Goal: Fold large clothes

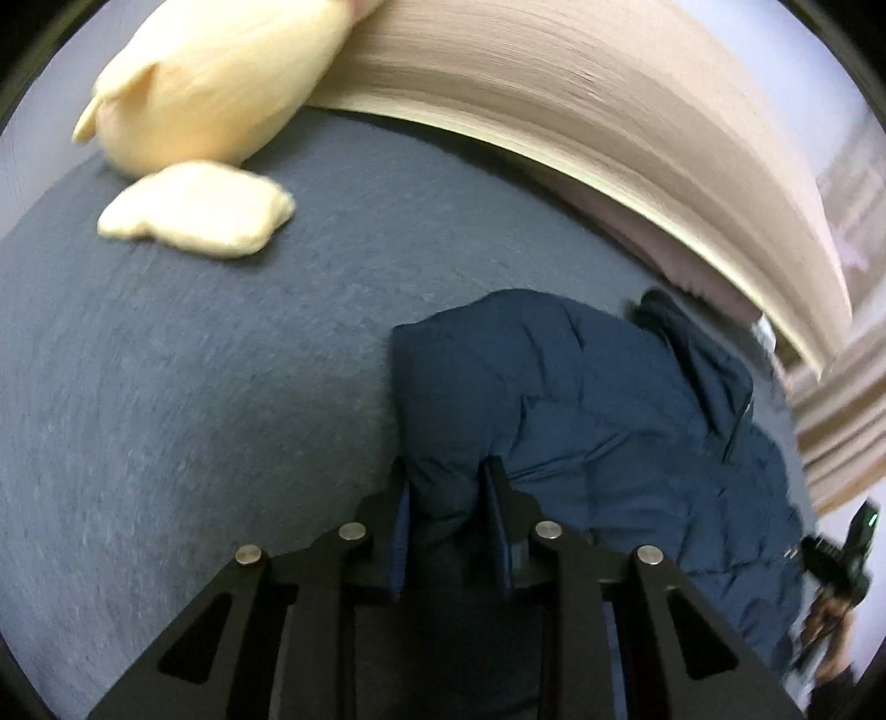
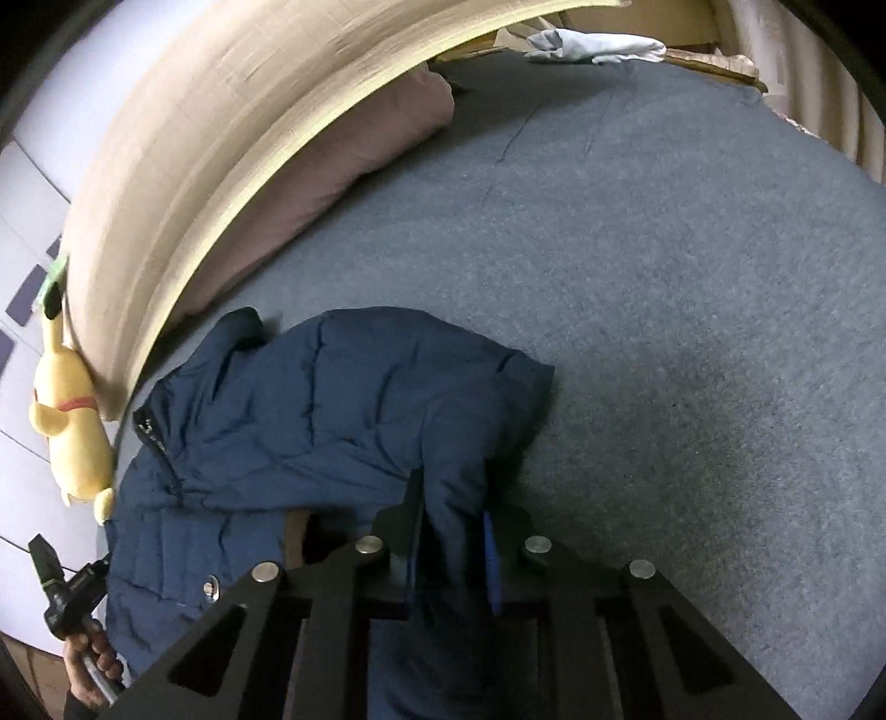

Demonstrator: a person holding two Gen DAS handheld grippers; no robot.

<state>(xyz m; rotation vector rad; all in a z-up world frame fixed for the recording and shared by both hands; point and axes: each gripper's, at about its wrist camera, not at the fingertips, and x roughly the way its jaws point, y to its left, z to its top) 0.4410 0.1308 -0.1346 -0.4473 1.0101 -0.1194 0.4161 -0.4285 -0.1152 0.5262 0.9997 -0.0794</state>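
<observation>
A navy quilted jacket (image 1: pixel 598 399) lies on the grey-blue bed (image 1: pixel 194 360), collar toward the headboard. In the left wrist view my left gripper (image 1: pixel 446 471) is shut on a fold of the jacket's left edge, with the fabric bunched between its fingers. In the right wrist view the same jacket (image 2: pixel 332 399) spreads to the left, and my right gripper (image 2: pixel 451 487) is shut on a fold at its right edge. A metal snap (image 2: pixel 210 587) shows on the front near the gripper's body.
A beige headboard (image 2: pixel 194 111) curves along the far side, with a pink pillow (image 2: pixel 343 149) against it. A yellow plush toy (image 1: pixel 221 72) lies at the bed's far left. White cloth (image 2: pixel 598 47) lies at the far edge. A hand (image 2: pixel 88 659) shows at lower left.
</observation>
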